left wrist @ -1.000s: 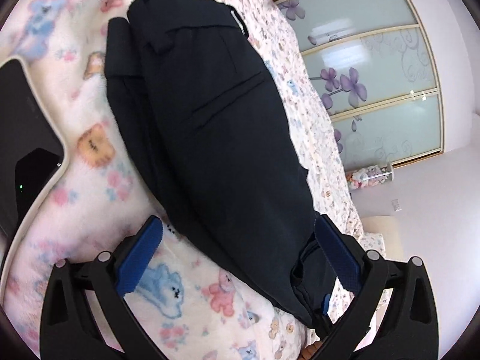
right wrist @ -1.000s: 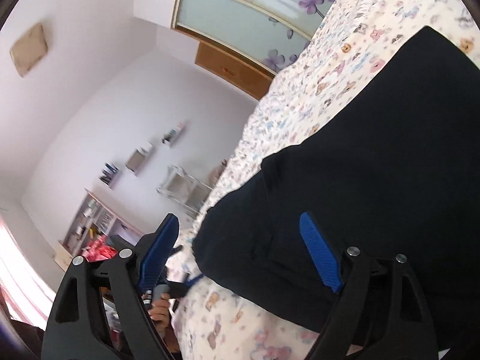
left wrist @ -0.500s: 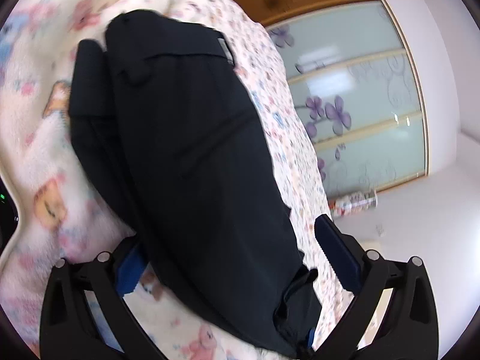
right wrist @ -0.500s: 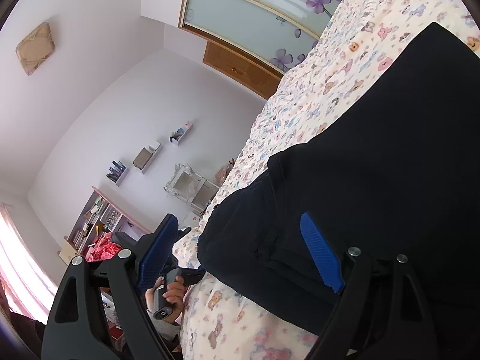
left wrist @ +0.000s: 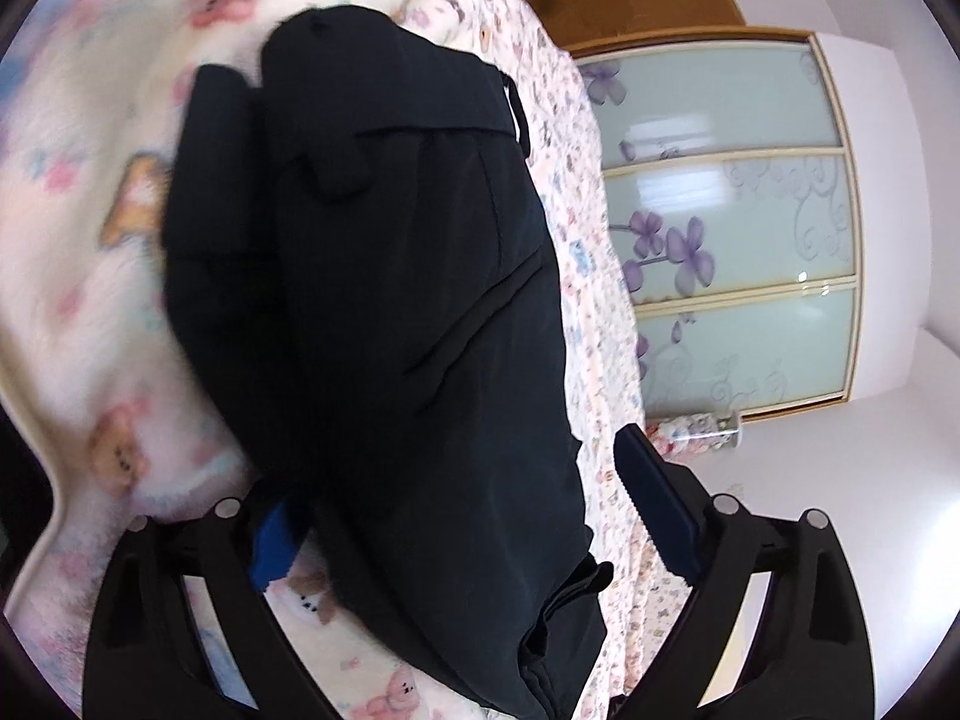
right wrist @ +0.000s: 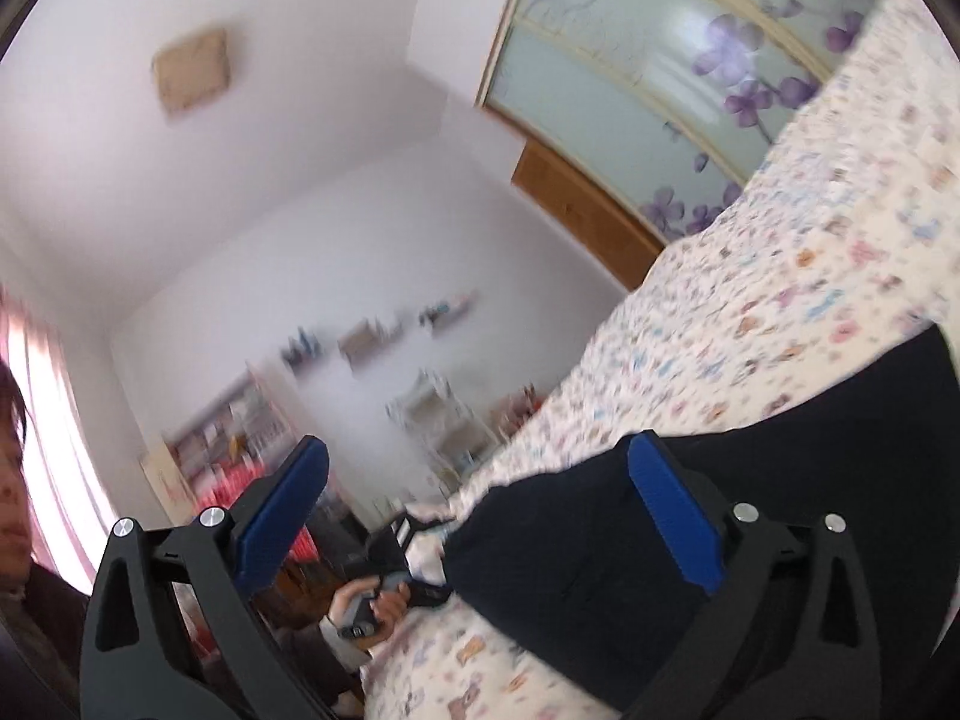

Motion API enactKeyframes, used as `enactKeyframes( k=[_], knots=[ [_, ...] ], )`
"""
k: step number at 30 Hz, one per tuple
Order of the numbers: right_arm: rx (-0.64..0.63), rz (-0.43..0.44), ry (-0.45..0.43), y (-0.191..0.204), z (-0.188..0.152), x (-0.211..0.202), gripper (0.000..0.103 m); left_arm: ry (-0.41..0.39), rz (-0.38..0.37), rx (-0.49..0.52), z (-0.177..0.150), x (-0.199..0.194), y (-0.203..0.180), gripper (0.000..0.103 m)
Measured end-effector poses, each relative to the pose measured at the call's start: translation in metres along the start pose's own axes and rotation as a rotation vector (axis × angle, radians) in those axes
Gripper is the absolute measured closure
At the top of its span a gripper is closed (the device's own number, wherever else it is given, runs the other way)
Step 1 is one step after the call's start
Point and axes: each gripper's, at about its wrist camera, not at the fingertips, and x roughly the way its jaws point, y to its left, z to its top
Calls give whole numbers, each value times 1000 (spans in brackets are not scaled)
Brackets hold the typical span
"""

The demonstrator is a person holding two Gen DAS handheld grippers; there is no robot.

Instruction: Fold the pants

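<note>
Folded black pants (left wrist: pixel 390 300) lie on a fleece blanket with a bear print (left wrist: pixel 78 276); the waistband is at the far end. My left gripper (left wrist: pixel 450 468) straddles their near end and its jaws are closing. Its left pad (left wrist: pixel 273 546) is tucked under the cloth's edge, while the right pad (left wrist: pixel 654 510) stands clear over the sheet. In the right wrist view the pants (right wrist: pixel 600 570) fill the lower right. My right gripper (right wrist: pixel 480 444) hovers tilted upward over their corner with its jaws opening and neither pad on the cloth.
A patterned bed sheet (right wrist: pixel 780 300) covers the bed. Sliding wardrobe doors with purple flowers (left wrist: pixel 720 240) and a wooden door (left wrist: pixel 630 0) stand beyond it. A person's hand (right wrist: pixel 378 600) holds the left gripper's handle; shelves (right wrist: pixel 372 336) line the far wall.
My left gripper has pushed forward onto the pants, its left pad slipping under their edge. My right gripper has risen and tilted up, its jaws have widened, and the pants sit lower in its view.
</note>
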Motion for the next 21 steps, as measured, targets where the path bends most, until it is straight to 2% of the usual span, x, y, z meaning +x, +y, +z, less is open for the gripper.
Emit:
enactKeyframes(
  k=[1,2,3,5,6,8,10,12,15,21],
  knots=[
    [44,-2,-24,-11,-2,-6,1,-1,15,10,1,1,-4,15],
    [104,-7,-39,-23,-5,-10,1,-7,53,31,0,2,-8,25],
    [159,-10,-35,-32,-5,-11,1,-10,91,50,-1,3,-12,31],
    [149,18,-33,-31,-4,-10,1,-26,184,84,-3,6,-16,61],
    [116,29,-33,-24,-4,-10,1,-34,219,92,-4,6,-16,68],
    [90,40,-25,-18,-6,-9,1,-51,253,116,-6,7,-18,74],
    [84,48,-11,-15,-6,-6,1,-82,325,198,-12,7,-30,78],
    [88,55,-9,-14,-7,-6,1,-125,442,343,-23,12,-58,81],
    [95,73,-23,-14,-7,-10,1,-183,571,523,-41,20,-99,85],
    [96,104,-54,-9,-5,-16,1,-247,694,797,-77,37,-162,88]
  ],
)
